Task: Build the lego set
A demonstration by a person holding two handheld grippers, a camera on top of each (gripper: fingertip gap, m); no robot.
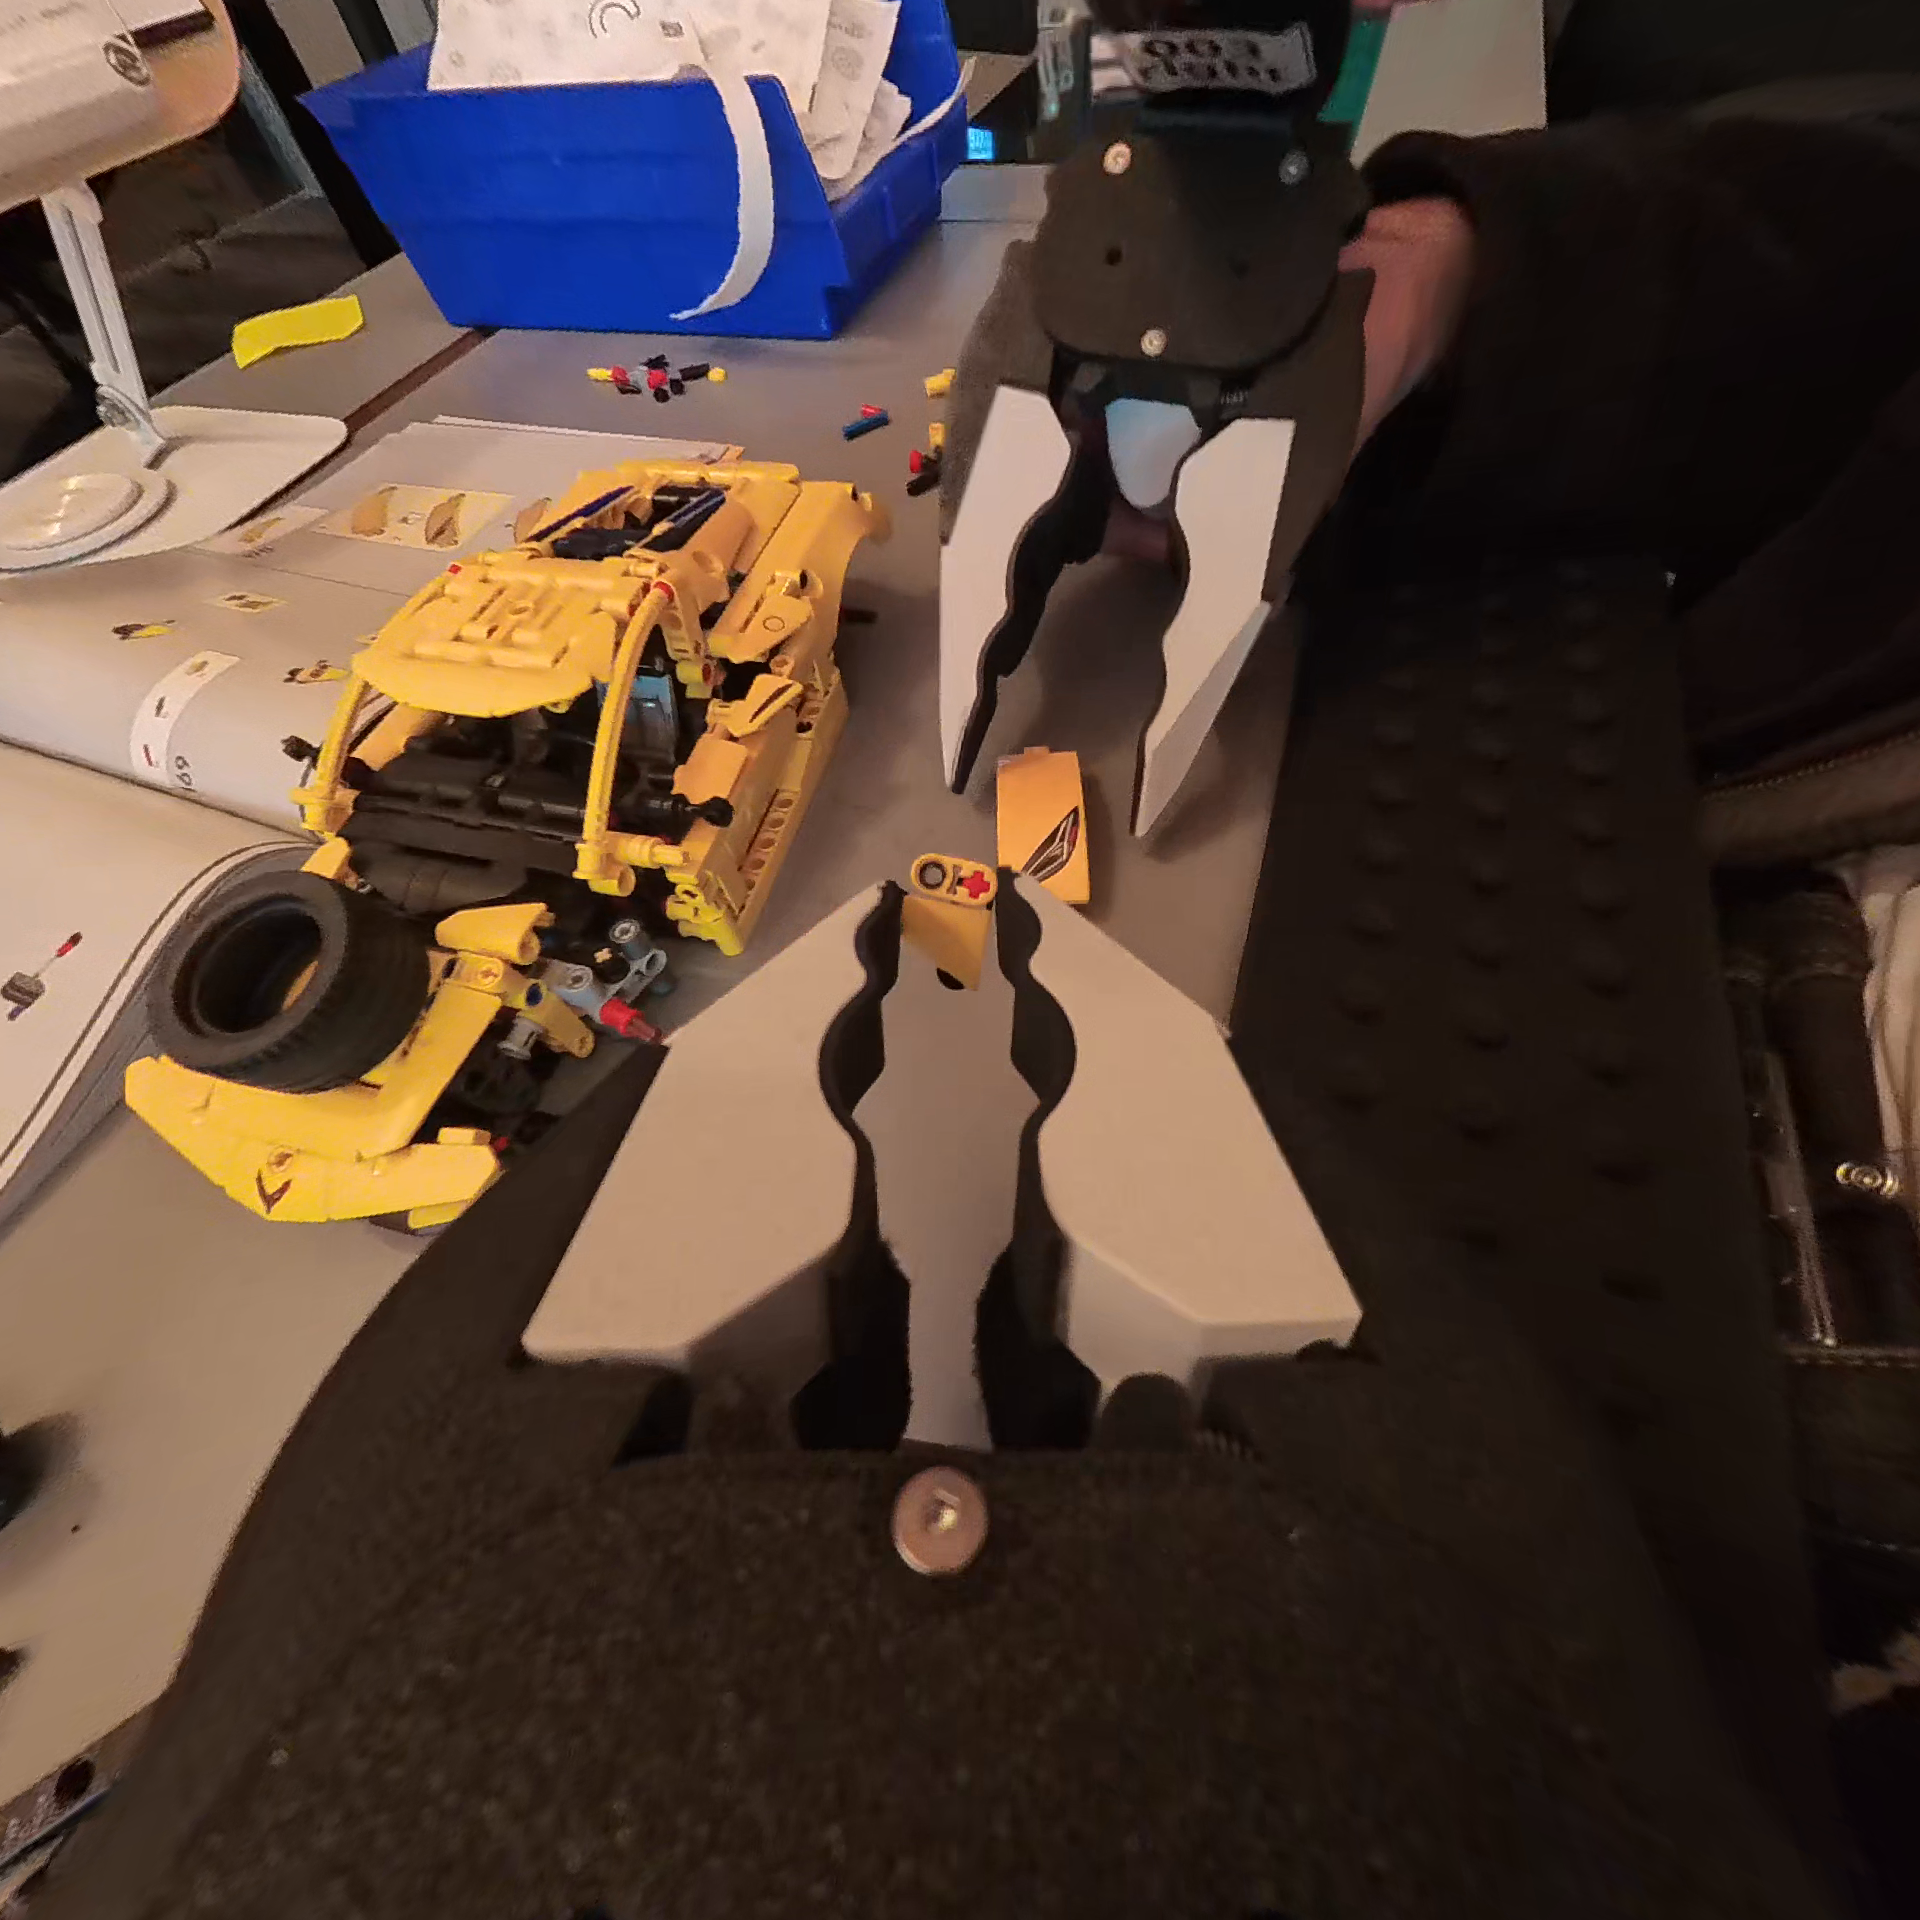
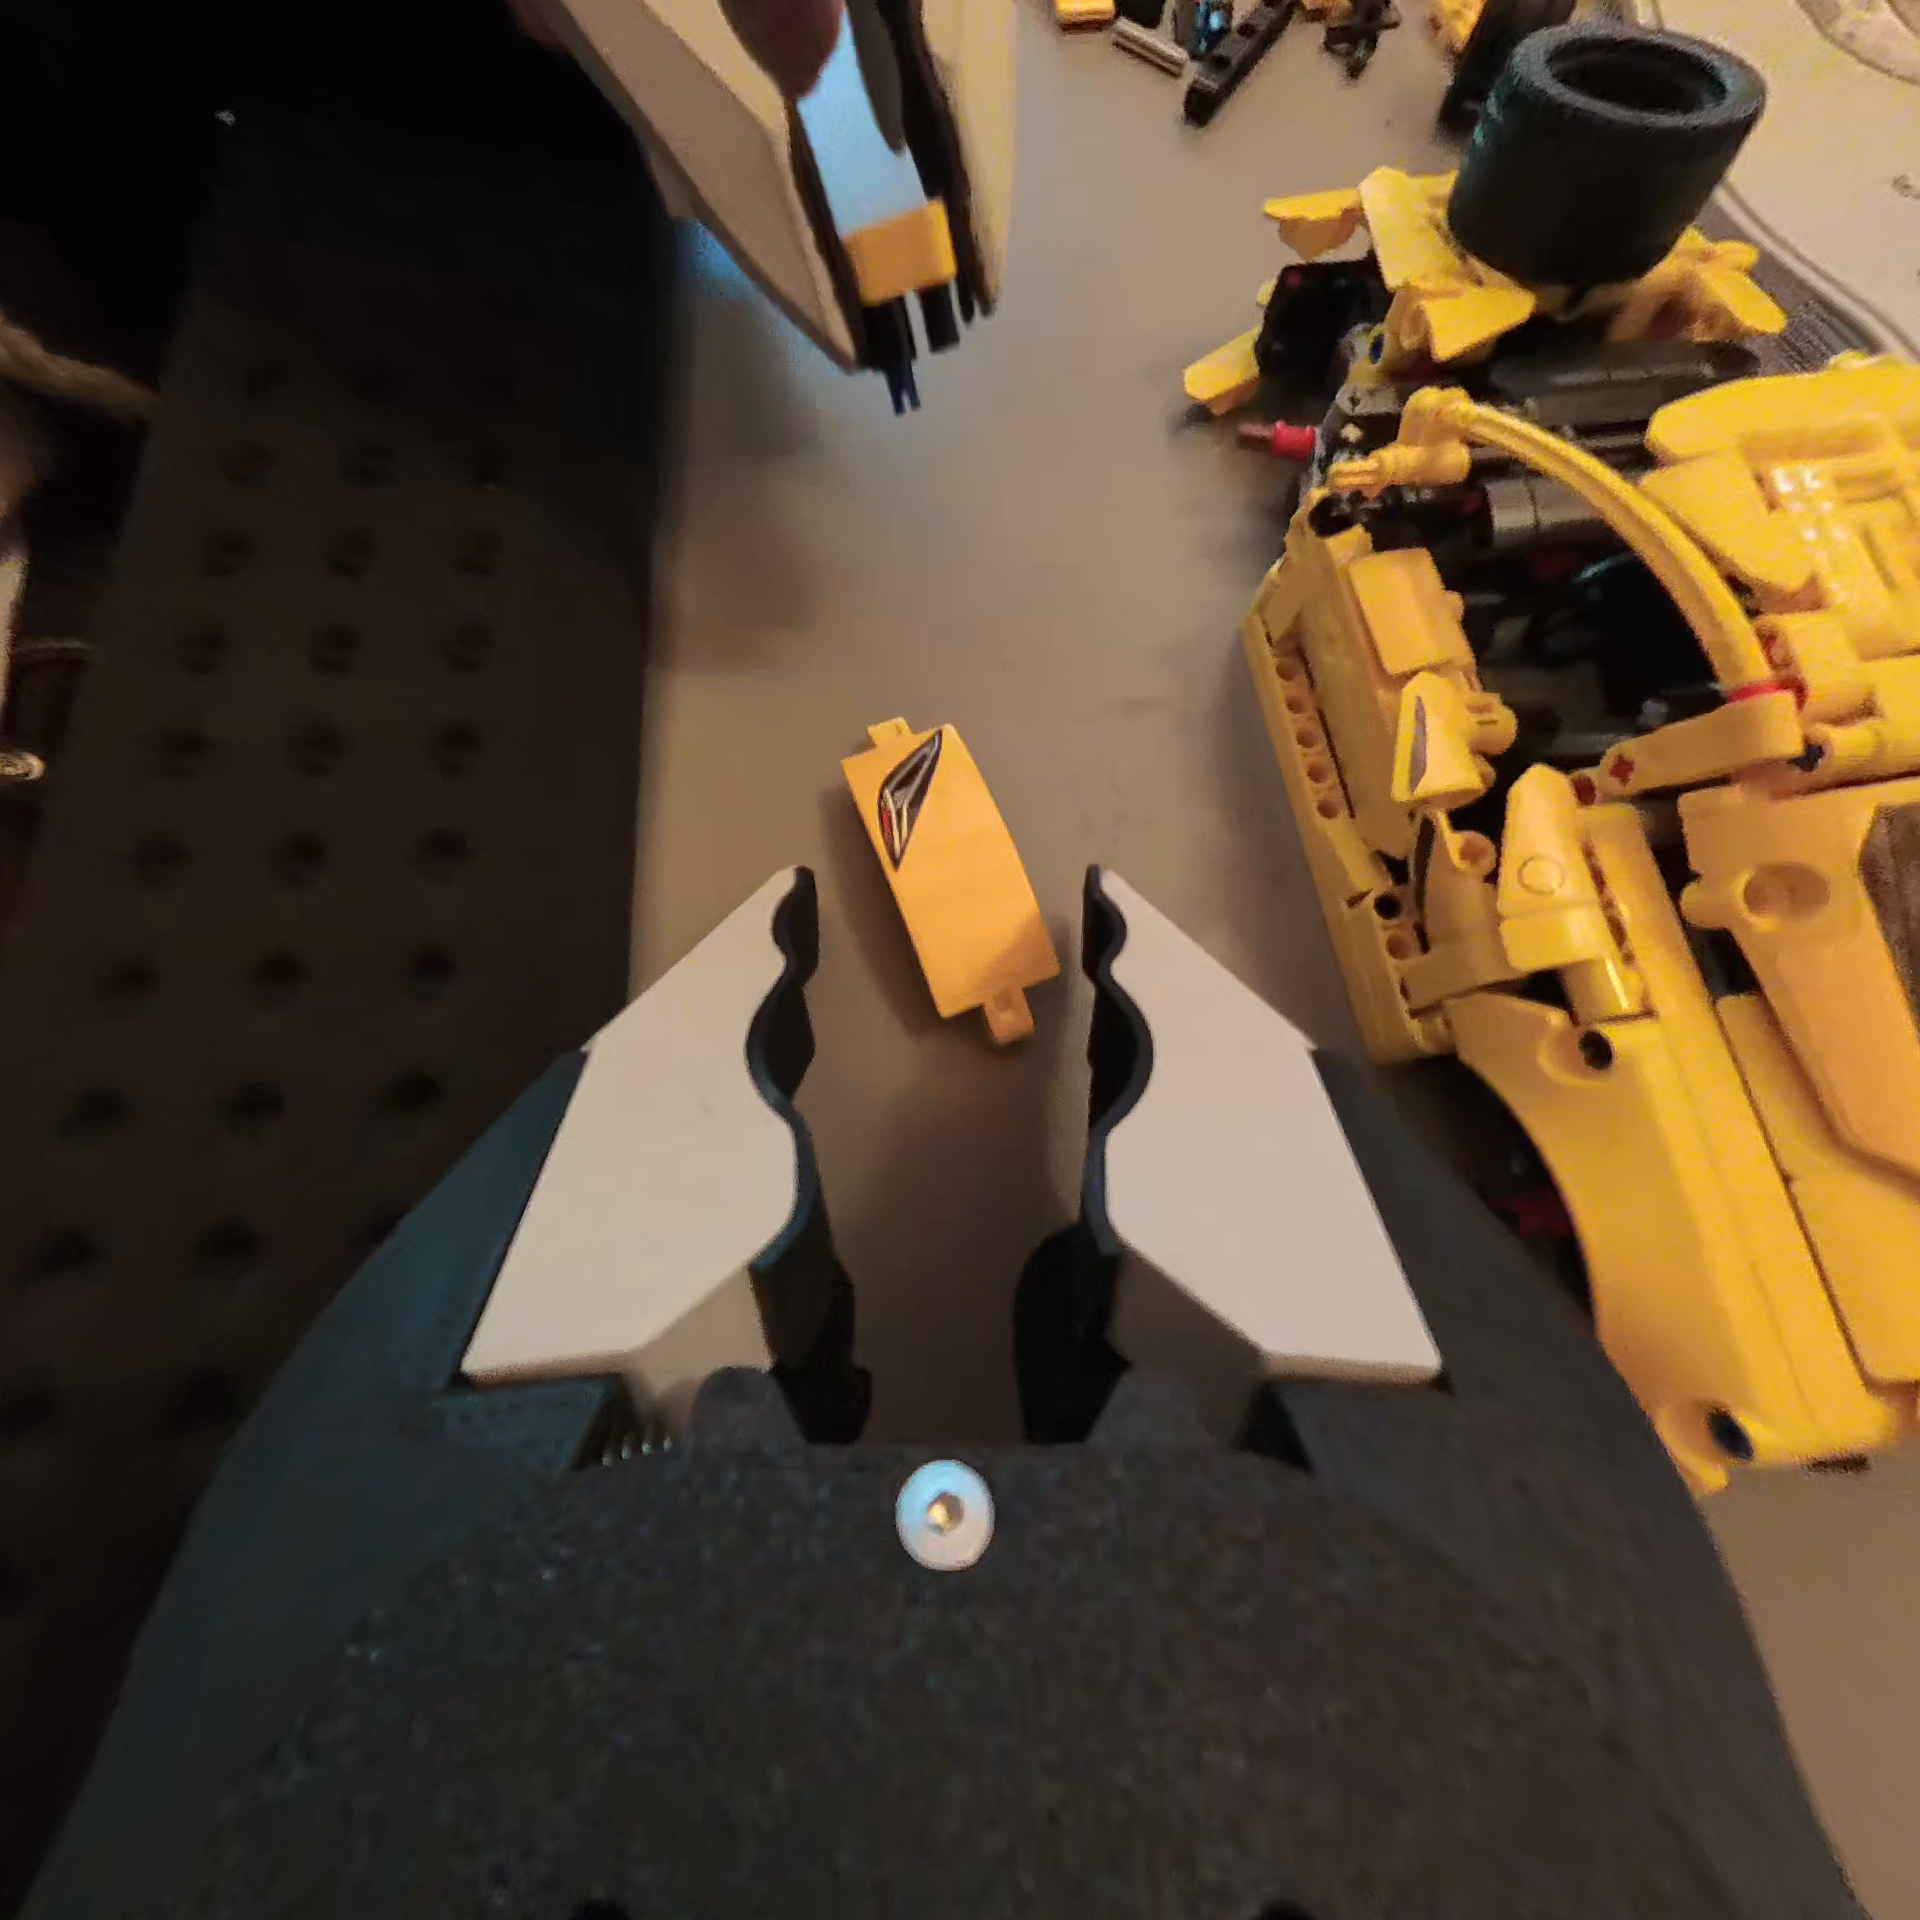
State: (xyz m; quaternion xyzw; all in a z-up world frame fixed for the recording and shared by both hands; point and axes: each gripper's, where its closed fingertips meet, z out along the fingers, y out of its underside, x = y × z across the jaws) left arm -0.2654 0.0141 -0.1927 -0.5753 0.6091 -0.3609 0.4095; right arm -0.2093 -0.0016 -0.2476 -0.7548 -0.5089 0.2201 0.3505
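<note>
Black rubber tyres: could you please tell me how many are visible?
1. The tyre lies loose on the front of the yellow car, by the instruction booklet. Others may be hidden under the car body.

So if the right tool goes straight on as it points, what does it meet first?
Probably the loose yellow curved panel on the table, lying just past the right tool and its open jaws; depth is uncertain.

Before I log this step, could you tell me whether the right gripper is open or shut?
Open. The right gripper has a clear gap between its fingertips, with the yellow curved panel lying loose on the table just ahead.
</note>
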